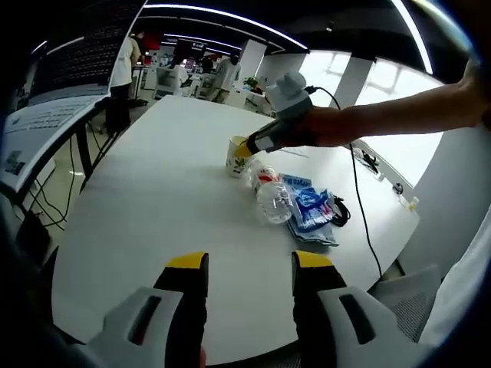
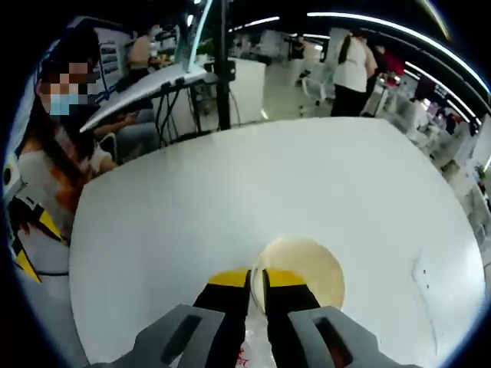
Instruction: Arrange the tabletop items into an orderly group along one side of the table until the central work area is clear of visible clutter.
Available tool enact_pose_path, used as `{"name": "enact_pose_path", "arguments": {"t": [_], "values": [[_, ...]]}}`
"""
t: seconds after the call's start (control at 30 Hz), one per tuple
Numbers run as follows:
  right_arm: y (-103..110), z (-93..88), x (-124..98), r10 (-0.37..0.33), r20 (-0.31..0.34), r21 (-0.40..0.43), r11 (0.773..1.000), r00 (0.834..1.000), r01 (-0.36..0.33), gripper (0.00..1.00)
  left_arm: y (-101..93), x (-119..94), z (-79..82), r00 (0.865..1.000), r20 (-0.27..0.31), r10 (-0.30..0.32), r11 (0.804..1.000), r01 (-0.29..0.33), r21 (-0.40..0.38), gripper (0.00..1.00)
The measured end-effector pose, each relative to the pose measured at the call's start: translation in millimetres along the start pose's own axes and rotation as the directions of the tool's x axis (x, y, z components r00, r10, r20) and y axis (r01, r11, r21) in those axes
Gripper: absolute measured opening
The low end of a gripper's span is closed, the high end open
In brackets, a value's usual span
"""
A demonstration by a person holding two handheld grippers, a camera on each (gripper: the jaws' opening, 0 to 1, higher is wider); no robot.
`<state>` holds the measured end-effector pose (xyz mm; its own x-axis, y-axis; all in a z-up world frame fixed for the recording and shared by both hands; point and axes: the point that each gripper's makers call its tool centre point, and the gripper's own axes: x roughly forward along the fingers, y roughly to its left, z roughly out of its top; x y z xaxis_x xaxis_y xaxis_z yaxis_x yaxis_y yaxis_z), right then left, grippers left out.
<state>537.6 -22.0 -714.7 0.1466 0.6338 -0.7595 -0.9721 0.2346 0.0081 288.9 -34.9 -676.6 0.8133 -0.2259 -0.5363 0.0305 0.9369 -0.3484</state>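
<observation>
- While the left gripper (image 1: 250, 270) hovers with jaws apart above the white table (image 1: 153, 199), nothing sits between them.
- Over at one o'clock, the right gripper (image 1: 244, 150) pinches the paper cup (image 1: 236, 157) by its rim.
- Right gripper view: jaws clamped on that cup's rim (image 2: 298, 272).
- Beside the cup lie a plastic bottle (image 1: 270, 195) and blue packets (image 1: 311, 211).
</observation>
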Motion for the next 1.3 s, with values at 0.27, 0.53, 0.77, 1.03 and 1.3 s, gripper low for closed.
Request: {"name": "enact_pose_path", "arguments": {"t": [0.27,0.53,0.77,1.03,1.3], "values": [[3,-3.3,-14,0.003,0.040,0.028,1.000,0.999,-0.004,0.30,-20.3,9,-9.4,0.998,-0.038,-0.055,0.998,0.056,0.022,0.45],[23,-9.1,-40,0.041,0.117,0.034,0.998,0.992,-0.046,0.44,-44.5,18,-13.8,0.990,-0.074,-0.117,0.992,0.120,0.038,0.46],[36,-9.8,-66,0.049,0.218,0.130,0.988,0.975,-0.079,0.45,-57.6,20,-19.9,0.982,-0.105,-0.156,0.987,0.160,0.033,0.46],[46,-25.6,-101,0.025,0.293,0.217,0.972,0.956,-0.092,0.46,-61.6,20,-20.8,0.979,-0.127,-0.158,0.986,0.163,0.027,0.44],[45,-71.4,-145,-0.025,0.276,0.242,0.969,0.961,-0.045,0.49,-65.2,26,-4.4,0.979,-0.132,-0.155,0.986,0.162,0.048,0.43]]}}
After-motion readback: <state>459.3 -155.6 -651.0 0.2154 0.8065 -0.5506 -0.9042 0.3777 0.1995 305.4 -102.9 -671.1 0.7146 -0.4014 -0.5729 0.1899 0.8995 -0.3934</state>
